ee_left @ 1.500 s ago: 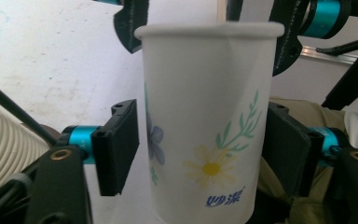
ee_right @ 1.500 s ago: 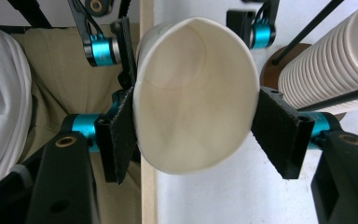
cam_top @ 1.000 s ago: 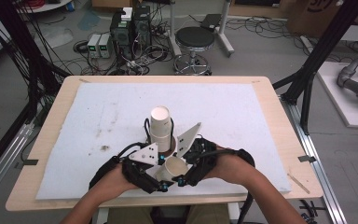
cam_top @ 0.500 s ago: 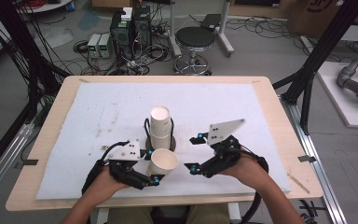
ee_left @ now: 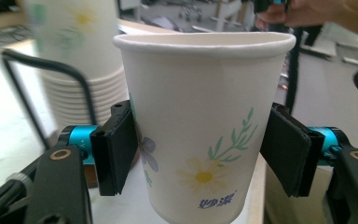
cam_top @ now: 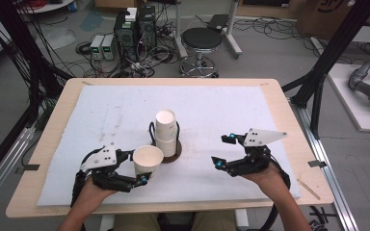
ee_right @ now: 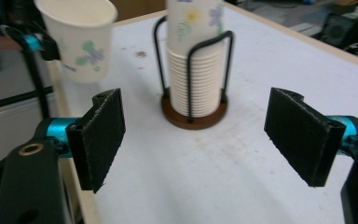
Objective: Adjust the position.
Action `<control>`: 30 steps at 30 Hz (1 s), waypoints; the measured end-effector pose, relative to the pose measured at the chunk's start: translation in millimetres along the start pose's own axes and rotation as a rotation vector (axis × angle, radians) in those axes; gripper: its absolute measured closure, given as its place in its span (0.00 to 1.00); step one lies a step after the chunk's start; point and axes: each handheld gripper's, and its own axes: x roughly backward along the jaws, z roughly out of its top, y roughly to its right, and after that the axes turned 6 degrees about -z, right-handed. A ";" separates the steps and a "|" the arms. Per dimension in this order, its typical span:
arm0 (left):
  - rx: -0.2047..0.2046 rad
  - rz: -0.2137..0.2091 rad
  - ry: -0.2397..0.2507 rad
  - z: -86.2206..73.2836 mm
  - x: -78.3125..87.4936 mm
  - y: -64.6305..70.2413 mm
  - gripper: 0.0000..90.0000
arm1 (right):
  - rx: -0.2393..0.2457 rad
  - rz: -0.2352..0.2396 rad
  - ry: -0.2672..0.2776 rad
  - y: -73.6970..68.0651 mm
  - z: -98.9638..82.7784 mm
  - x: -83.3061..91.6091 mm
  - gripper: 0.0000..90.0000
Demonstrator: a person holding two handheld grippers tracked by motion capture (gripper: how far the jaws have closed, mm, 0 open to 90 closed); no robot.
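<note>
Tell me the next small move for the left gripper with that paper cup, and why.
Probably set the paper cup down upright on the white mat, just left of the stack of cups. The left gripper has it between its pads, jaws lately easing apart, so the hold looks loose. The right gripper is open and well off to the side, so it cannot steady it.

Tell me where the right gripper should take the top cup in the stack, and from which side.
Grip the top cup on its wall above the wire holder, coming level from the side with the right gripper: below that, the wires and nested rims block the fingers.
</note>
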 end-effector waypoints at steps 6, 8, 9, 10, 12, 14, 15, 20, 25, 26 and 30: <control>0.001 0.070 0.072 -7.3 17.4 -5.2 0.34 | -0.050 -0.099 0.039 6.5 -21.9 4.6 0.23; 0.003 0.091 0.094 -9.9 21.7 -6.6 0.34 | -0.050 -0.121 0.049 7.2 -26.1 5.3 0.23; 0.002 0.101 0.102 -11.1 23.8 -7.3 0.34 | -0.050 -0.121 0.049 7.2 -26.1 5.3 0.23; -0.002 0.117 0.112 -12.3 26.4 -8.3 0.34 | -0.049 -0.135 0.051 7.5 -28.2 5.6 0.23; -0.005 0.136 0.124 -13.8 29.6 -9.7 0.34 | -0.063 -0.185 0.074 8.5 -34.6 5.8 0.23; -0.004 0.163 0.142 -16.7 34.0 -11.4 0.34 | -0.077 -0.197 0.081 8.6 -36.9 5.9 0.23; -0.003 0.168 0.146 -17.6 35.7 -12.1 0.34 | -0.089 -0.216 0.089 9.2 -42.6 5.7 0.23; 0.010 0.211 0.187 -22.8 49.5 -14.9 0.34 | -0.109 -0.258 0.080 10.1 -56.5 4.6 0.23; 0.031 0.264 0.234 -28.4 61.6 -18.7 0.34 | -0.110 -0.268 0.075 12.3 -59.2 5.5 0.23; 0.030 0.278 0.241 -28.8 64.0 -19.1 0.34 | -0.100 -0.275 0.082 12.9 -58.5 6.5 0.23; 0.022 0.290 0.251 -28.4 66.7 -18.8 0.34 | -0.105 -0.282 0.095 12.5 -57.5 9.1 0.23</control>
